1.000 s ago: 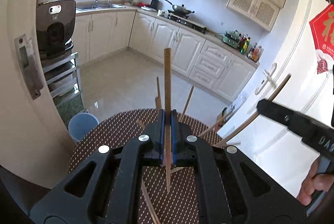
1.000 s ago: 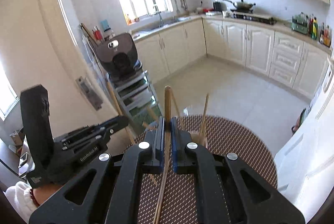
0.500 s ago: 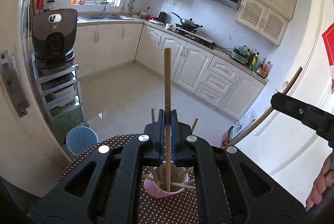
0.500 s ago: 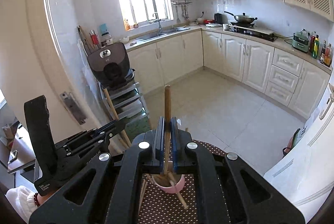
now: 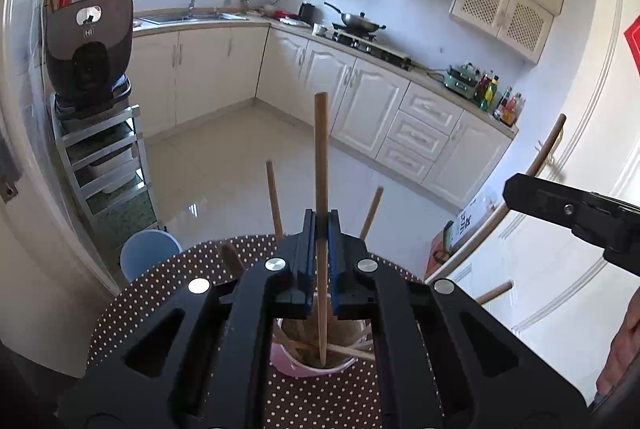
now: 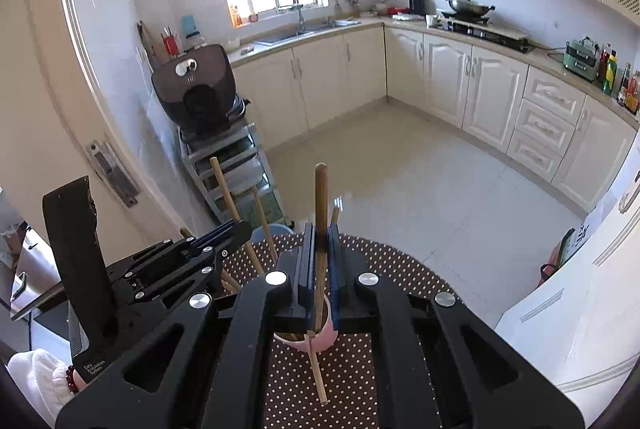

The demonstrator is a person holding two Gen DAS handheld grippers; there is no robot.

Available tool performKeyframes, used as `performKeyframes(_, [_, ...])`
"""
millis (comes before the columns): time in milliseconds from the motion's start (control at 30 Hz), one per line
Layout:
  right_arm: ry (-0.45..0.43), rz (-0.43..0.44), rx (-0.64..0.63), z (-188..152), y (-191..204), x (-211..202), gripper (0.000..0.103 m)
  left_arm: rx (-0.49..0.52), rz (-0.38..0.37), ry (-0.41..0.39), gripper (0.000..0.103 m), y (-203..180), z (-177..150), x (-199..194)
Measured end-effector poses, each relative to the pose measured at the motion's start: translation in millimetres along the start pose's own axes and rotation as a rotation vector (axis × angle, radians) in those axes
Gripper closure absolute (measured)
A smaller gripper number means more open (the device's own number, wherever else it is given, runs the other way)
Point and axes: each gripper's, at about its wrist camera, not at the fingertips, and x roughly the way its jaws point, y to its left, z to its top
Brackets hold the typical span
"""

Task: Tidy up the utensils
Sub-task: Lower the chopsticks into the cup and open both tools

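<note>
While over cup (image 5: 310, 363), chopstick (image 5: 321, 189) between left gripper (image 5: 321, 265).

Both grippers, left (image 5: 321, 229) and right (image 6: 320, 241), are matte black with blue finger pads (image 5: 307, 269) and round silver screws (image 5: 276, 263); white lettering marks the left.

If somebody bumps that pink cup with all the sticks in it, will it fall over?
Probably it tips easily: the pink cup looks small, and the long chopsticks lean far past its rim. It likely slides little on the dotted tablecloth. The sticks would scatter.
</note>
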Motion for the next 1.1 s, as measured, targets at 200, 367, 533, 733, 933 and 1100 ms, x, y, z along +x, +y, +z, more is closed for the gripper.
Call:
performKeyframes(200, [0.049,0.016,0.009,-9,2,14,0.098,0.013,-0.002,0.033,0.097,1,-10,-1])
performKeyframes(367, [0.088,0.018,0.016,-16,3,25,0.098,0.008,-0.002,0.067,0.097,1,-19,-3])
performKeyframes(533, [0.123,0.02,0.033,-25,5,34,0.098,0.018,-0.002,0.114,0.096,0,-26,-4])
performKeyframes(733, [0.142,0.019,0.064,-34,7,35,0.096,0.018,0.009,0.158,0.096,2,-34,-9])
performKeyframes(933, [0.115,0.01,0.094,-36,11,23,0.095,-0.001,0.013,0.185,0.096,7,-37,-19])
performKeyframes(1100, [0.08,-0.001,0.114,-38,15,8,0.094,0.005,0.019,0.171,0.08,8,-39,-35])
